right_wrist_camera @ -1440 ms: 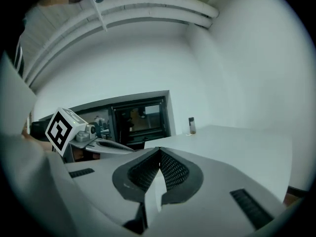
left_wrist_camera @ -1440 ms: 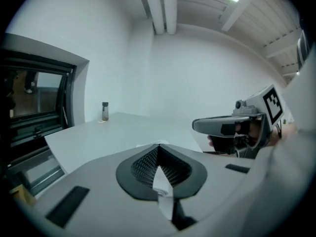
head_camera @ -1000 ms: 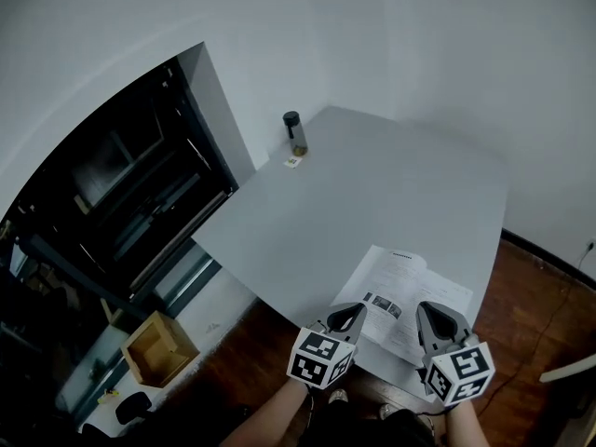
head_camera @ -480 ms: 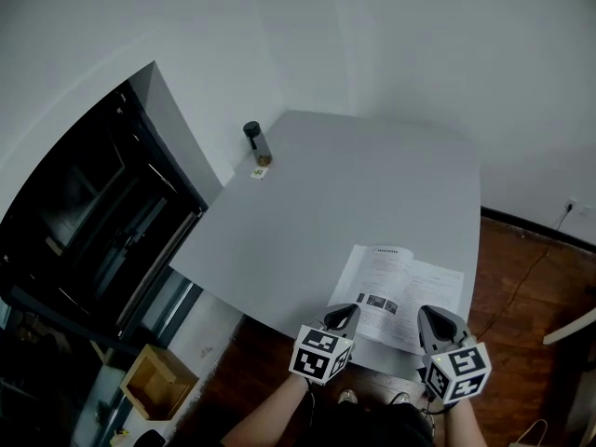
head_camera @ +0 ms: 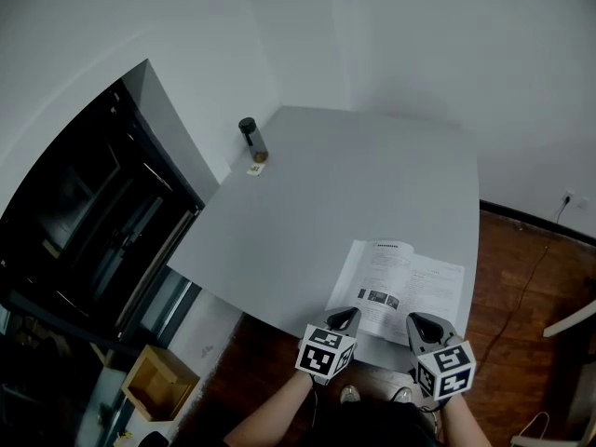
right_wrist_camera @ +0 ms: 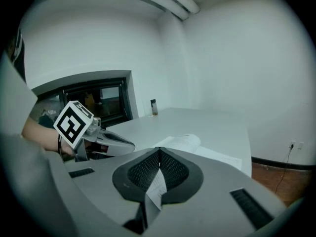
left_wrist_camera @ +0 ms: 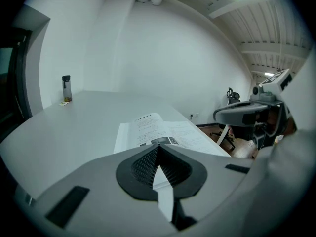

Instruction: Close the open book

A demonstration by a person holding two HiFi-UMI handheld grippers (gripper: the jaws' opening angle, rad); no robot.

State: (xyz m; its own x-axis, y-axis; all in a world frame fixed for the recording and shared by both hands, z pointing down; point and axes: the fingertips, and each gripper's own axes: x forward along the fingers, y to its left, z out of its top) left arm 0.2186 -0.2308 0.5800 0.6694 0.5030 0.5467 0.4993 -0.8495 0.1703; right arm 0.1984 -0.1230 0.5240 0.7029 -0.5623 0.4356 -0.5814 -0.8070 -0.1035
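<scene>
An open book (head_camera: 402, 285) lies flat with white printed pages at the near edge of the grey table (head_camera: 335, 194). My left gripper (head_camera: 345, 316) hangs just off the table's edge by the book's near left corner and is shut on nothing. Beside the near right part of the book, my right gripper (head_camera: 416, 321) is also shut and empty. In the left gripper view the book (left_wrist_camera: 160, 131) lies just beyond the closed jaw tips (left_wrist_camera: 158, 149), with the right gripper (left_wrist_camera: 243, 113) to the side. The right gripper view shows the book (right_wrist_camera: 186, 143) ahead and the left gripper (right_wrist_camera: 112, 142) at its left.
A small dark-capped bottle (head_camera: 251, 140) stands at the table's far left corner beside a small label (head_camera: 253, 169). A dark window recess (head_camera: 84, 231) lies left of the table. A cardboard box (head_camera: 158, 382) sits on the wooden floor (head_camera: 521, 287). White walls close the back.
The head view has swung, so the bottle and table now sit further left in frame. Both grippers stay shut at the book's near edge; the right one has edged slightly leftward.
</scene>
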